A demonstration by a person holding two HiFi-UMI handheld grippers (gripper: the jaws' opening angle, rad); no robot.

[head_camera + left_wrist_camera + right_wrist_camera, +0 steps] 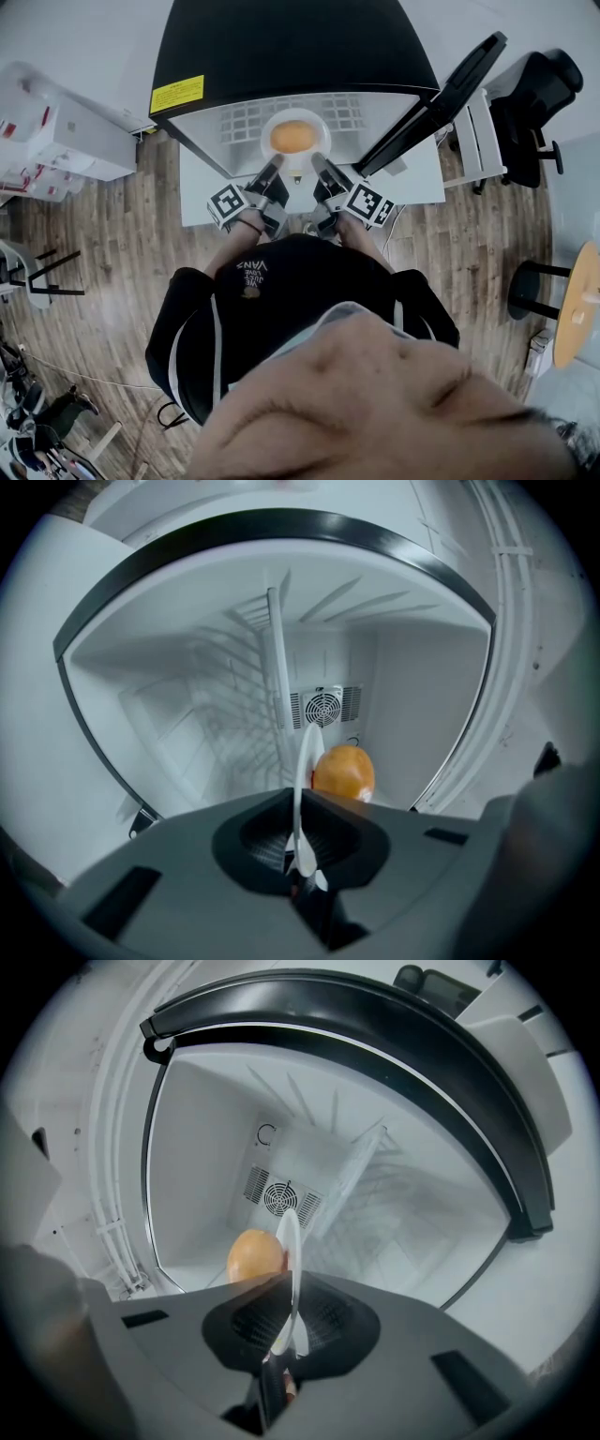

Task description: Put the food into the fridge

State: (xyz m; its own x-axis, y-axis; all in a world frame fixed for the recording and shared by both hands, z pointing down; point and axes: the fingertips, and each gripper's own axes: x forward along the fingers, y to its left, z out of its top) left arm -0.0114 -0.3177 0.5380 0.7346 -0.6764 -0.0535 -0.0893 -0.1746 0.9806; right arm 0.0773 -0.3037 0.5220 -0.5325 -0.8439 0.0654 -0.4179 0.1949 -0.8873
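The person's 2 forearms reach forward from the torso, side by side, and both grippers point level at the open fridge (281, 47). The left gripper (275, 167) and the right gripper (319, 167) angle in toward each other, their marker cubes (228, 203) nearest the body.

Between them they hold 1 white plate (317, 120). Each gripper's own view shows the plate edge-on, with its jaws closed tight on the rim: the left gripper (302, 855) on the near-left edge, the right gripper (281, 1335) on the near-right edge.

A round orange food item (292, 137) sits in the middle of the plate. From the head view, the plate is at the mouth of the fridge, over the front of the wire shelf (244, 120). The fridge door (441, 98) stands open to the right. A round fan vent (323, 707) shows on the back wall beyond the food.
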